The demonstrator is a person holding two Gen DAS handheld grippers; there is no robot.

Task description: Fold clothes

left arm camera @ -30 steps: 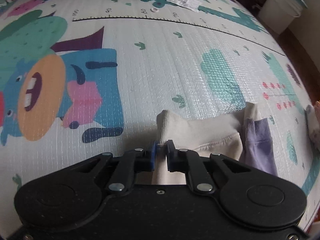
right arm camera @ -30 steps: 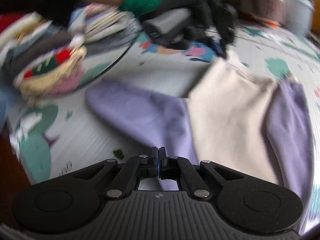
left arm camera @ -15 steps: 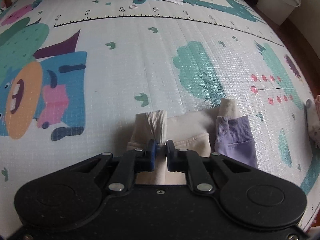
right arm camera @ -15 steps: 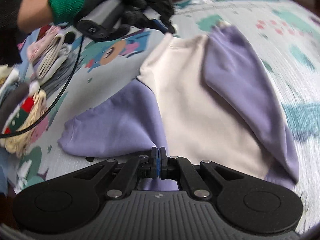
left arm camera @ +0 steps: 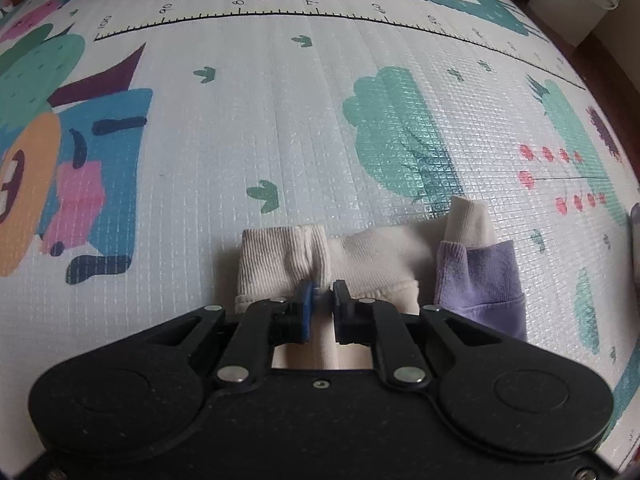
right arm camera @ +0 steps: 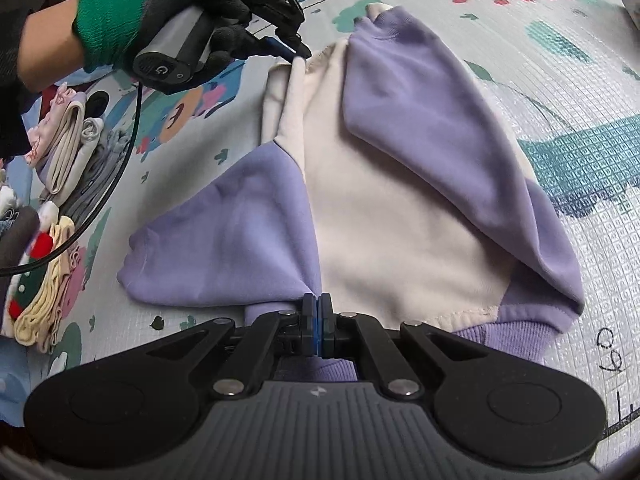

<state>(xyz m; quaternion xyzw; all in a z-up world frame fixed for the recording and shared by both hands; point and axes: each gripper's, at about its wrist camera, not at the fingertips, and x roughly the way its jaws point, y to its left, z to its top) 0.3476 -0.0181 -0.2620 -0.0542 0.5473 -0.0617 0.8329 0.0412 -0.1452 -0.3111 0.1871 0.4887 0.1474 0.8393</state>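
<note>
Cream and lilac fleece made up the sweatshirt point(right arm camera: 400, 216), which lay spread on the play mat point(left arm camera: 280, 128), and by our reading the folding had only begun. One lilac sleeve point(right arm camera: 452, 160) was already laid across the cream body, while the other sleeve point(right arm camera: 216, 236) lay out to the side, not yet brought in. We judged that this second sleeve and the crosswise folds of the body were left to do.

We had the left gripper point(left arm camera: 320, 300) at the ribbed cream hem, its jaws nearly together and pinching a pleat of that rib, so the cloth rose in a small ridge between them. The left hand point(right arm camera: 180, 28), in a black glove with a green cuff, showed in the right view holding that far edge just off the mat. Our right gripper point(right arm camera: 319, 320) sat at the opposite end, by the lilac neck rib, with its jaws pressed tight on a thin edge of lilac cloth where sleeve met body.

Beside the sweatshirt, a pile of other clothes point(right arm camera: 60, 168) sat at the mat's edge, some of it already folded. A white bucket point(left arm camera: 576, 0) stood beyond the mat's far corner.
</note>
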